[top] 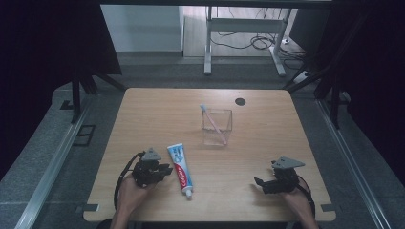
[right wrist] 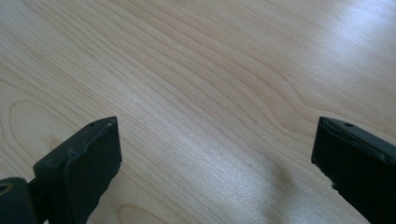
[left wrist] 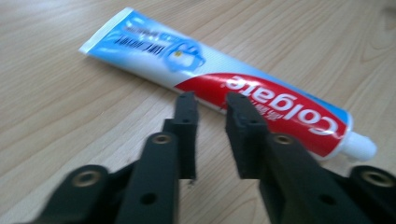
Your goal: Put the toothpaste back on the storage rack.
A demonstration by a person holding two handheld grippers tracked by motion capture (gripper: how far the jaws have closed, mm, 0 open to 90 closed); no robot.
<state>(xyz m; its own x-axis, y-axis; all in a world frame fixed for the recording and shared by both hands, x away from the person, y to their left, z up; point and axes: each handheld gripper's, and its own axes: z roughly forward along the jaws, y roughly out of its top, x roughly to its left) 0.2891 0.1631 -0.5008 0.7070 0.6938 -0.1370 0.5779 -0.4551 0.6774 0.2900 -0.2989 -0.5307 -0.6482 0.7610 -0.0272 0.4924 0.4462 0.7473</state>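
A: Toothpaste tube [top: 181, 170] flat on table [top: 258, 143], untouched; toothbrush [top: 212, 120] already in clear cup [top: 217, 127].

B: Left tool [left wrist: 211, 105] narrow, empty, beside tube. Right tool [right wrist: 215, 154] wide, empty.

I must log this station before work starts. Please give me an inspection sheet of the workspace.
Surface: wooden table, dark round hole near far edge.
Job's things: toothpaste tube lying flat, cap toward person; clear cup holding a toothbrush.
Clutter: nothing seen.
Grippers: left gripper open, narrow gap, beside the tube; right gripper open wide over bare wood.
Cables: black cable trailing from left gripper; floor cables beyond table.
Surroundings: white desk frame, dark curtains.
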